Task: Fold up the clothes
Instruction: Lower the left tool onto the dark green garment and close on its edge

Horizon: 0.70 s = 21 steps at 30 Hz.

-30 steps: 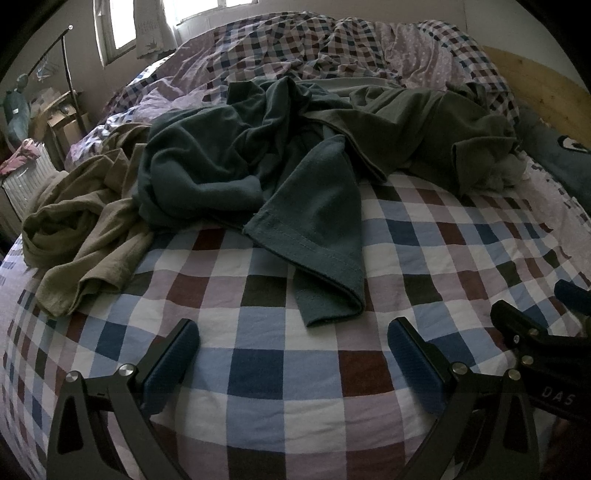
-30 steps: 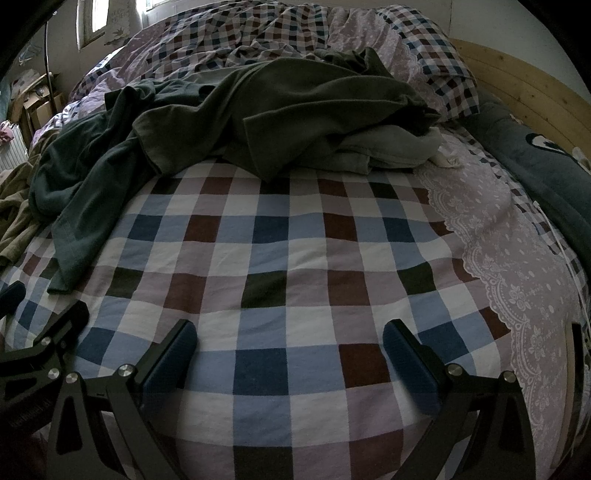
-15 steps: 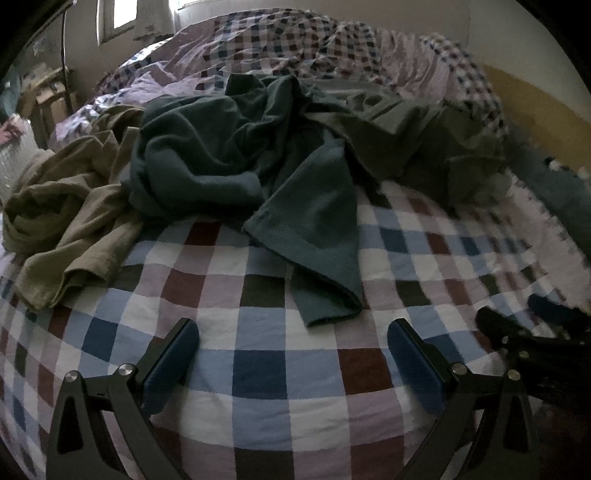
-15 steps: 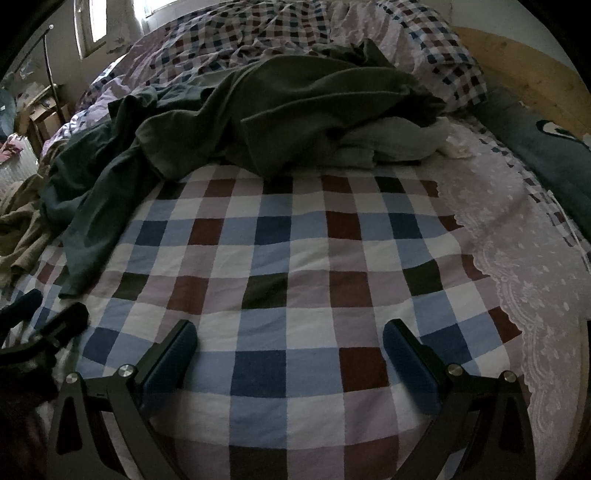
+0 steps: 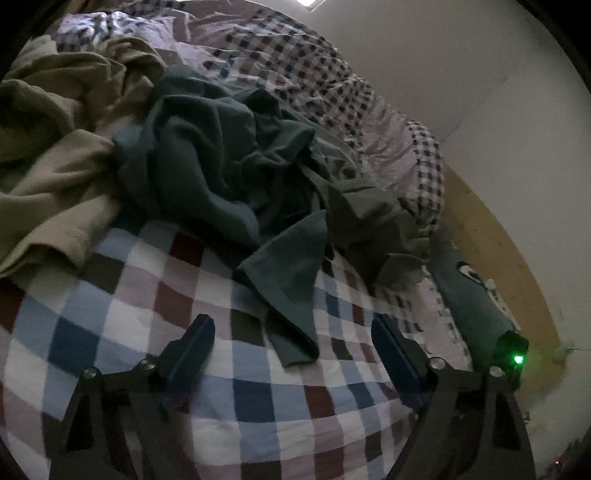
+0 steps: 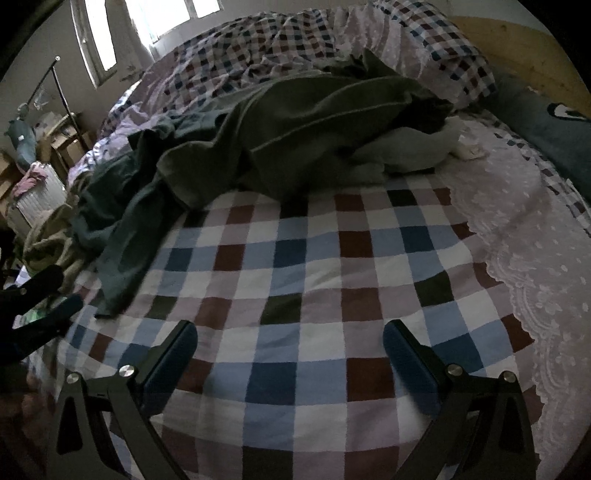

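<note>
A crumpled teal garment (image 5: 207, 177) lies on the checked bed sheet (image 5: 258, 406). One end of it trails toward me and lies between the fingers of my left gripper (image 5: 291, 332). Those jaws are closing, and the pads do not touch the cloth. A beige garment (image 5: 55, 166) is heaped to its left and an olive-green garment (image 5: 362, 206) to its right. In the right wrist view my right gripper (image 6: 290, 330) stands open over bare sheet (image 6: 314, 277), with the olive-green garment (image 6: 314, 122), the teal garment (image 6: 125, 236) and a white garment (image 6: 406, 147) beyond it.
A bunched checked duvet (image 6: 258, 44) fills the back of the bed. A dark cushion (image 6: 546, 125) lies along the wooden headboard (image 6: 517, 40) at the right. A radiator (image 6: 37, 199) and clutter stand past the bed's left edge, below a window (image 6: 177, 14).
The left view has rolled and swung over the bed, so the teal garment's trailing end now lies between the left fingers, which stand closer together. The right gripper has barely moved.
</note>
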Tool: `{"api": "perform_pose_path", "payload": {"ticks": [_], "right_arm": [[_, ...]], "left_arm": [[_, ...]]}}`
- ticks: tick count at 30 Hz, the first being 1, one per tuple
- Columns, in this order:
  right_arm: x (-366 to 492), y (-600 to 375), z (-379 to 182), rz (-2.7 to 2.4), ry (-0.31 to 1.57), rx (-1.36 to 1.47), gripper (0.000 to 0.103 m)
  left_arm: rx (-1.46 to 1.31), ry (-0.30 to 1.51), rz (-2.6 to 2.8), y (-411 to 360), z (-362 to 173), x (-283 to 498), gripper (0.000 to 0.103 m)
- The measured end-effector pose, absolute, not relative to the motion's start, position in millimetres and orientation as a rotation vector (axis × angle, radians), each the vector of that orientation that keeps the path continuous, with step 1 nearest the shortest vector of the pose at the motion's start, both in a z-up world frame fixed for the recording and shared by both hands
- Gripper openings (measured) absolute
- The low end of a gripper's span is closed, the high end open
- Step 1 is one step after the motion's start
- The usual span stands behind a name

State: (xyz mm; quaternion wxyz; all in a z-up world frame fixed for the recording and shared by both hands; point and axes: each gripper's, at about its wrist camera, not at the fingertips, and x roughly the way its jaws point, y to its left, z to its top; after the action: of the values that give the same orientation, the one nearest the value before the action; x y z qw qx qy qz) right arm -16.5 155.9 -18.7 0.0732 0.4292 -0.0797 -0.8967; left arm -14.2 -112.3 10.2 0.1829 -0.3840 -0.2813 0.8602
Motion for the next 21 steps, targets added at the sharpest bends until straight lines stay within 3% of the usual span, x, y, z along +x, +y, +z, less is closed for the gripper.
{"api": "perform_pose_path", "payload": {"ticks": [8, 17, 21], "right_arm": [[-17.6, 145.9, -18.5, -2.648, -0.233, 1.260, 0.092], [-23.1, 146.6, -21.0, -2.623, -0.277, 1.264, 0.086], [-20.8, 146.5, -19.5, -2.614, -0.275, 1.252, 0.078]], "left_arm": [[-1.125, -0.717, 2.427, -95.9, 1.8, -31.8, 0.085], [-1.136, -0.760, 2.412, -96.0, -2.4, -48.0, 0.080], [-1.140, -0.777, 2.421, -95.8, -3.0, -50.2, 0.077]]}}
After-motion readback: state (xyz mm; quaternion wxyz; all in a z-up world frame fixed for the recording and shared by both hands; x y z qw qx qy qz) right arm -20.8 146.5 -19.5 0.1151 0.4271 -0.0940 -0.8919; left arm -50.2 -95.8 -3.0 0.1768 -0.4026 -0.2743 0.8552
